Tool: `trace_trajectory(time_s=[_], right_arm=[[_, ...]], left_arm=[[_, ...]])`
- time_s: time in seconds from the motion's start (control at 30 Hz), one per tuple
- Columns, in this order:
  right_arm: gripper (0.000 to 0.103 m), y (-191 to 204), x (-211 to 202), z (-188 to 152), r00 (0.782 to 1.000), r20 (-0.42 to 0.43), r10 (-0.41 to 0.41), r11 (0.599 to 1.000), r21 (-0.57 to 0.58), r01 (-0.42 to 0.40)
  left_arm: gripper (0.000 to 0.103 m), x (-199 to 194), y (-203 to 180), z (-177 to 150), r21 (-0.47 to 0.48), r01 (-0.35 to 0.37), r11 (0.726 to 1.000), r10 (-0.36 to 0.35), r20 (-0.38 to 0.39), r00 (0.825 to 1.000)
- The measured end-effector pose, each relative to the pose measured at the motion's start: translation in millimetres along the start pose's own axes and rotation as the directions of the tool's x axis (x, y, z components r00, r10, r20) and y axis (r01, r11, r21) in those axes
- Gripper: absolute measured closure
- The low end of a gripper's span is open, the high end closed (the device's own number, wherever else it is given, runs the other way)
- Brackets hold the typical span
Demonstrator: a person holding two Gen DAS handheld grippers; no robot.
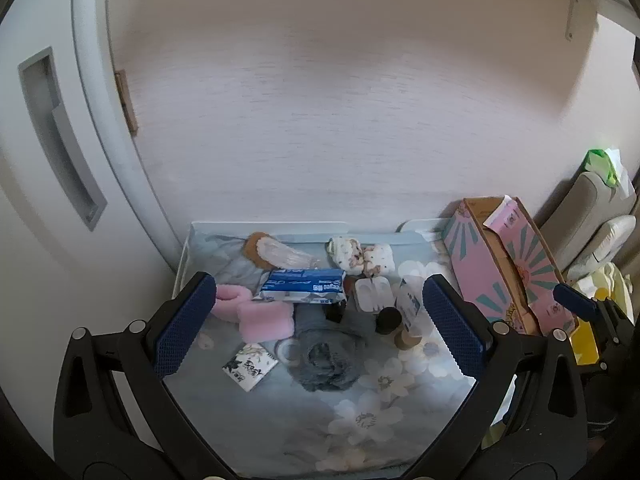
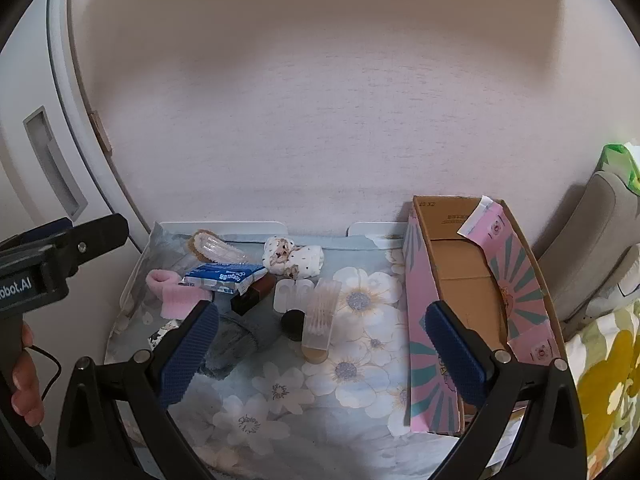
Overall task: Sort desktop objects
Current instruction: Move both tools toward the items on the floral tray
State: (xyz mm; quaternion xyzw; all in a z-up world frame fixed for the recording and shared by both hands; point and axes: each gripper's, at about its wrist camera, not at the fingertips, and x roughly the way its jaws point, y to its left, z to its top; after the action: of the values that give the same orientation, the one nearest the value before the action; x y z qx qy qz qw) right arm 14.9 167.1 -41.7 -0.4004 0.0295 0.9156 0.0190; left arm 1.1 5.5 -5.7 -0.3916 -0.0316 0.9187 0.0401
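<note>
A pile of small objects lies on a floral cloth (image 1: 384, 412): a blue tissue pack (image 1: 304, 285) (image 2: 226, 274), a pink band (image 1: 264, 320) (image 2: 180, 296), rolled patterned socks (image 1: 360, 258) (image 2: 292, 258), a grey cloth (image 1: 328, 354) (image 2: 230, 340), a clear box of cotton swabs (image 2: 320, 316), a black-capped jar (image 1: 390, 319) (image 2: 294, 322), a white holder (image 1: 372, 294) and a small printed packet (image 1: 250, 366). An open, empty pink cardboard box (image 2: 468, 300) (image 1: 508, 272) stands at the right. My left gripper (image 1: 318, 336) is open above the pile. My right gripper (image 2: 322, 354) is open, its right finger over the box.
A wall rises behind the cloth, with a white cabinet door (image 1: 48, 140) at the left. Grey and yellow soft items (image 2: 600, 240) lie at the far right. The left gripper's body (image 2: 48, 268) and the holding hand show at the left of the right wrist view.
</note>
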Motion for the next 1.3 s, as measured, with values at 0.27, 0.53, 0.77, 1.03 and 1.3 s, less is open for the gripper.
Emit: trace_trajectory(time_s=[0.27,0.53,0.77,1.03,1.3], right_arm=[[0.000,-1,3,1,1.000,-0.006,0.009,1.000,0.005,-0.009],[0.000,-4,8,1,1.000,-0.021,0.011,1.000,0.020,-0.011],[0.000,-19,21,2,0.998,-0.062,0.026,0.999,0.036,-0.024],[0.000,-27,65,1,0.983,-0.152,0.099,0.995,0.035,-0.095],[0.018,-36,149,-10,0.933,-0.316,0.172,0.982,0.130,-0.137]], left_arm=[[0.000,3,0,-1,0.017,0.004,1.000,-0.004,-0.021,1.000],[0.000,11,12,-2,0.020,-0.010,1.000,0.011,-0.051,0.999],[0.000,17,51,-10,0.000,-0.013,1.000,0.013,-0.055,0.998],[0.000,51,29,-55,0.027,0.084,0.996,-0.079,-0.147,0.986],[0.001,113,-2,-102,0.128,0.092,0.988,-0.069,-0.172,0.983]])
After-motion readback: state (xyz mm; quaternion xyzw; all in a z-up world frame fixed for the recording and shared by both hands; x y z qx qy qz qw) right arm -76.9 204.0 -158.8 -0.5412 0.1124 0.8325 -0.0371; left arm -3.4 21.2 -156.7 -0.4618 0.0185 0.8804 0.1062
